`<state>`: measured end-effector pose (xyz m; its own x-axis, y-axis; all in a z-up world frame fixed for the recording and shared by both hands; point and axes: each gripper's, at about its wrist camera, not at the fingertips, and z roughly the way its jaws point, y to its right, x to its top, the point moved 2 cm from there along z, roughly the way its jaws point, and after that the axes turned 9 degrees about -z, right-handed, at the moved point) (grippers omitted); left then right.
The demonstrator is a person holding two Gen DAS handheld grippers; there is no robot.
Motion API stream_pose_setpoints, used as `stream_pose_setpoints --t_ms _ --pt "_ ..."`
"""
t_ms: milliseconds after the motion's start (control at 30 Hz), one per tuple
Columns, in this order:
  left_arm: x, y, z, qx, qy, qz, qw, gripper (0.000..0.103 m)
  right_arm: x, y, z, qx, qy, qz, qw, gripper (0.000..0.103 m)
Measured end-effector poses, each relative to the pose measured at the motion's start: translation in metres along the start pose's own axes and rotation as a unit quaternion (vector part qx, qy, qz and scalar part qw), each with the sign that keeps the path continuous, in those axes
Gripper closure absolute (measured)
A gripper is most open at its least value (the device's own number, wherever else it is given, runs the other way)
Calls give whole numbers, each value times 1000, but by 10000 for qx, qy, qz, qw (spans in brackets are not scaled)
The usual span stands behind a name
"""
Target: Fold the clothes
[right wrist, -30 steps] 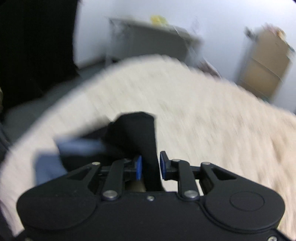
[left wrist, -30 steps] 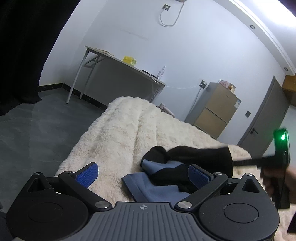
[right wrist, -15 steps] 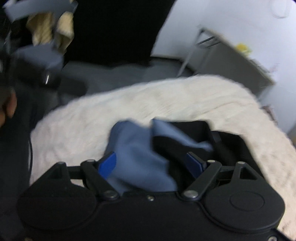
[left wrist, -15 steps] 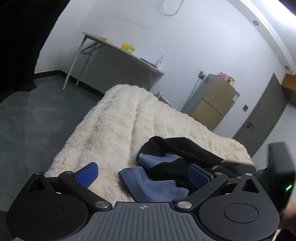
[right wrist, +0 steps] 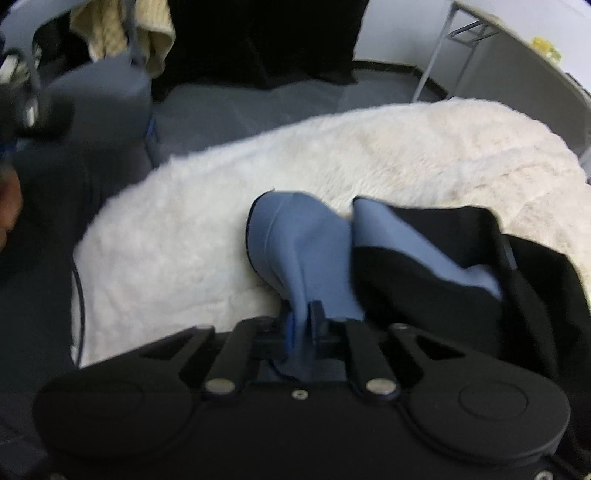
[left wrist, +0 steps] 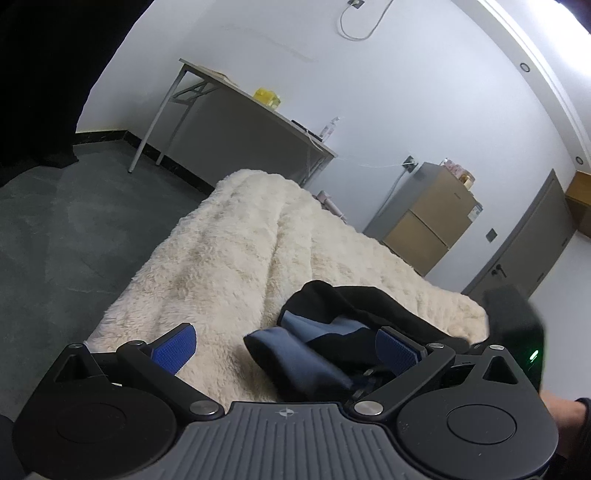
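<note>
A crumpled black and blue garment (left wrist: 332, 325) lies on the near end of a cream fleece blanket (left wrist: 236, 258). My left gripper (left wrist: 286, 345) is open, its blue pads wide apart, with the garment's blue part between and in front of them. In the right wrist view my right gripper (right wrist: 303, 323) is shut on a blue fold of the garment (right wrist: 295, 251), which rises from the pinch; the black part (right wrist: 443, 273) is bunched to the right. The right gripper's body (left wrist: 513, 325) shows at the left view's right edge.
A folding table (left wrist: 236, 96) with a yellow box stands by the far wall. A brown cabinet (left wrist: 424, 221) and a grey door (left wrist: 524, 236) are at the right. Dark floor (left wrist: 66, 229) borders the blanket's left. Hanging clothes (right wrist: 122, 33) and a person's hand (right wrist: 9, 206) show left.
My right gripper let go of the black part, opened, swung left over the garment and has now shut on its blue fold. The left gripper stayed open and barely moved.
</note>
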<state>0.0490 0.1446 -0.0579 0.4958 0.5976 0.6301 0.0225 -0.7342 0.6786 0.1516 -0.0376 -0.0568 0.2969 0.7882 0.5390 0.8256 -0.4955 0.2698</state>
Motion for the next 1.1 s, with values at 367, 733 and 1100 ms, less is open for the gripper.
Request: stream_pose_setpoints --t_ms 367,733,1100 --pt "-2 4 -4 21 51 51 10000 0 49 45 -145 -1088 1853 881 9727 101" --pt "-1 3 -5 1 50 5 10000 0 60 100 -228 -2300 2960 1257 9185 101" --pt "-1 -1 -5 -37 106 -106 9999 0 -52 125 -66 -2233 6 1654 9606 100"
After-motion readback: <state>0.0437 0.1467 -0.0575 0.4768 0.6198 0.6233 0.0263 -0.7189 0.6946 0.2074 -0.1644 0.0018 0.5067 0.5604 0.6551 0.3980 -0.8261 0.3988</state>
